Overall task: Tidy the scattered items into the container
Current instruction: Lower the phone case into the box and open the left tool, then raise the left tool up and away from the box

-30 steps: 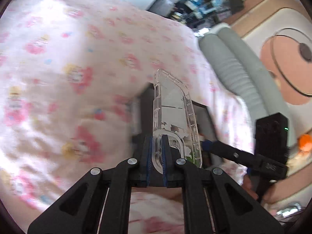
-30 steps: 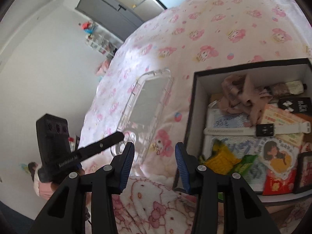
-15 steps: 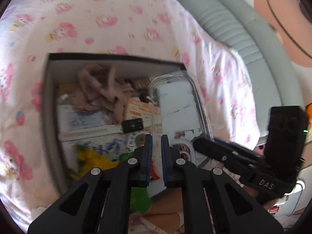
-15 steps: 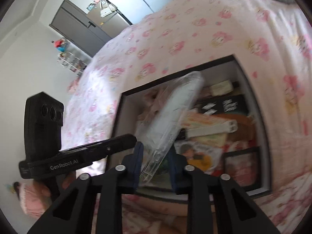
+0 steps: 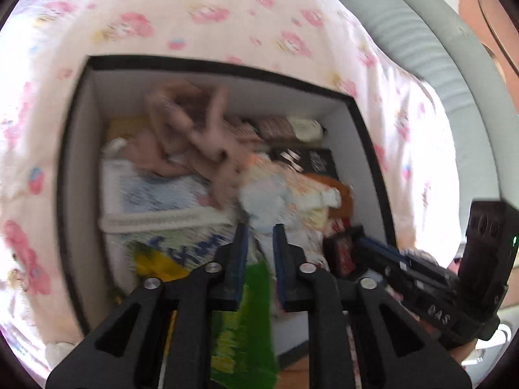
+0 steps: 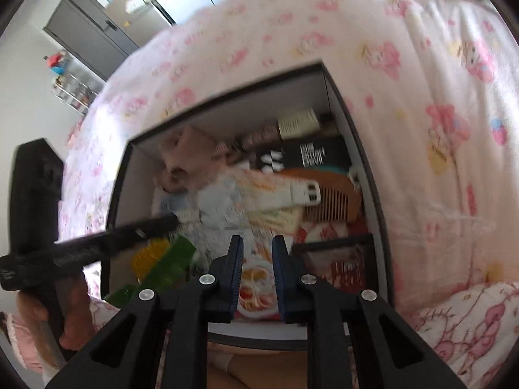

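Note:
A black-rimmed open box sits on the bed, packed with small items. Both grippers hang over its near side, pointing steeply down. The clear phone case shows as a pale blur lying on the items just beyond my left gripper. The left jaws are opening, with a narrow gap and nothing pinched. In the right wrist view the box and the blurred case lie ahead of my right gripper. It stands narrowly open with only box contents visible through the gap. The left gripper reaches in from the left.
The box holds a wooden comb, a white strap, a black card, beige cloth and a green packet. Pink printed bedding surrounds the box. A grey padded headboard runs on the right.
Both grippers swung over the box and tilted down. The clear case left the left jaws and now lies in the box. The right jaws narrowed; the left jaws parted slightly.

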### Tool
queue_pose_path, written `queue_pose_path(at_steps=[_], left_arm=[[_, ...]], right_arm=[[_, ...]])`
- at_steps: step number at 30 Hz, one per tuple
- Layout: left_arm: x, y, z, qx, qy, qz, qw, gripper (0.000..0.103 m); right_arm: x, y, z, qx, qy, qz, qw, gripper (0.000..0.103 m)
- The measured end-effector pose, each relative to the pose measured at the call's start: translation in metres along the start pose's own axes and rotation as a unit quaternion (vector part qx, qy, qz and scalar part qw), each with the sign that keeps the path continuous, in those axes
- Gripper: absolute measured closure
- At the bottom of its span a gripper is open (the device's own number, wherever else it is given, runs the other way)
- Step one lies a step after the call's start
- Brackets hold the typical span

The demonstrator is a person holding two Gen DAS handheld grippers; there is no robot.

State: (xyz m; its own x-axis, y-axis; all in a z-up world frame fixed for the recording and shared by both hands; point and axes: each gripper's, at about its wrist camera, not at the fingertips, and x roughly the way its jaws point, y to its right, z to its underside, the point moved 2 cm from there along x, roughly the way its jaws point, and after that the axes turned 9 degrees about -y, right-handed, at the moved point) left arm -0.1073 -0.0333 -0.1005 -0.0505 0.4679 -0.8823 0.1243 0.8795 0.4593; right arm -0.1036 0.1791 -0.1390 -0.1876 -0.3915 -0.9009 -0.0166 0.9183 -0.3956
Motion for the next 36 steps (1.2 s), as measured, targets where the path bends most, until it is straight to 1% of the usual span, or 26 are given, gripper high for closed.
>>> queue_pose_path(at_steps=[1,2,4,6,7,9,10,12,13,14,16,17,18,21,24,26,27,29,31,32,34,36], left_arm=[[0.001,-0.002,-0.004,-0.008,-0.004,-0.002,1.0000,0.084],[0.004,-0.005,-0.010,-0.018,-0.016,-0.004,0.9997,0.082],[0.012,-0.009,-0.023,-0.034,-0.044,-0.019,0.9983,0.075],[0.026,-0.008,-0.034,-0.036,-0.073,-0.029,0.9963,0.057],[0.032,-0.008,-0.036,-0.039,-0.083,-0.027,0.9954,0.055],[0.041,-0.008,-0.036,-0.042,-0.095,-0.030,0.9941,0.055],[0.042,-0.008,-0.036,-0.040,-0.093,-0.034,0.9943,0.055],[0.038,-0.006,-0.032,-0.028,-0.085,-0.036,0.9954,0.057],[0.036,-0.006,-0.031,-0.023,-0.082,-0.031,0.9959,0.057],[0.033,-0.007,-0.029,-0.025,-0.080,-0.014,0.9964,0.058],[0.031,-0.010,-0.027,-0.031,-0.080,0.004,0.9963,0.059],[0.029,-0.010,-0.026,-0.028,-0.078,0.004,0.9966,0.064],[0.028,-0.009,-0.025,-0.022,-0.075,0.003,0.9969,0.065],[0.013,-0.002,-0.024,-0.001,-0.040,0.007,0.9992,0.065],[-0.001,0.004,-0.027,0.012,-0.011,0.018,0.9997,0.065],[-0.003,0.003,-0.029,0.008,-0.011,0.015,0.9998,0.065],[-0.005,0.001,-0.030,0.000,-0.007,-0.001,1.0000,0.065],[-0.013,0.003,-0.026,-0.007,0.013,-0.038,0.9992,0.065],[-0.025,0.002,-0.023,-0.004,0.030,-0.047,0.9985,0.064],[-0.030,0.001,-0.022,-0.006,0.036,-0.045,0.9983,0.062],[-0.039,0.003,-0.019,-0.005,0.051,-0.057,0.9970,0.059],[-0.049,0.007,-0.016,0.005,0.080,-0.094,0.9924,0.048]], right_arm=[[0.003,0.001,0.001,0.001,-0.010,-0.006,1.000,0.086],[0.006,0.001,0.004,-0.001,-0.023,-0.010,1.000,0.086],[0.011,-0.001,0.006,-0.010,-0.041,-0.005,0.999,0.084],[0.017,-0.003,0.008,-0.017,-0.053,0.010,0.998,0.079],[0.018,-0.002,0.006,-0.015,-0.052,0.014,0.998,0.078],[0.024,0.000,0.002,-0.008,-0.055,0.025,0.998,0.071],[0.027,0.001,-0.001,-0.006,-0.056,0.030,0.998,0.070],[0.033,0.000,-0.007,-0.007,-0.053,0.028,0.998,0.068],[0.037,-0.002,-0.011,-0.009,-0.059,0.029,0.998,0.067],[0.042,-0.004,-0.014,-0.012,-0.068,0.028,0.997,0.067],[0.051,-0.008,-0.019,-0.022,-0.083,0.007,0.996,0.063],[0.054,-0.009,-0.021,-0.025,-0.087,0.004,0.996,0.062],[0.056,-0.010,-0.021,-0.028,-0.087,0.000,0.996,0.062],[0.049,-0.010,-0.019,-0.028,-0.071,-0.008,0.997,0.065],[0.031,-0.009,-0.018,-0.020,-0.040,-0.023,0.999,0.066],[0.020,-0.007,-0.021,-0.014,-0.013,-0.022,1.000,0.066],[0.017,-0.004,-0.023,-0.009,-0.004,-0.011,1.000,0.066],[0.017,-0.001,-0.025,-0.003,-0.004,0.025,1.000,0.066],[0.014,0.000,-0.024,-0.008,0.000,0.043,0.999,0.066],[0.012,0.000,-0.023,-0.012,0.003,0.046,0.999,0.066],[0.010,-0.003,-0.020,-0.019,0.007,0.059,0.998,0.066],[0.006,-0.007,-0.022,-0.024,0.016,0.076,0.997,0.066]])
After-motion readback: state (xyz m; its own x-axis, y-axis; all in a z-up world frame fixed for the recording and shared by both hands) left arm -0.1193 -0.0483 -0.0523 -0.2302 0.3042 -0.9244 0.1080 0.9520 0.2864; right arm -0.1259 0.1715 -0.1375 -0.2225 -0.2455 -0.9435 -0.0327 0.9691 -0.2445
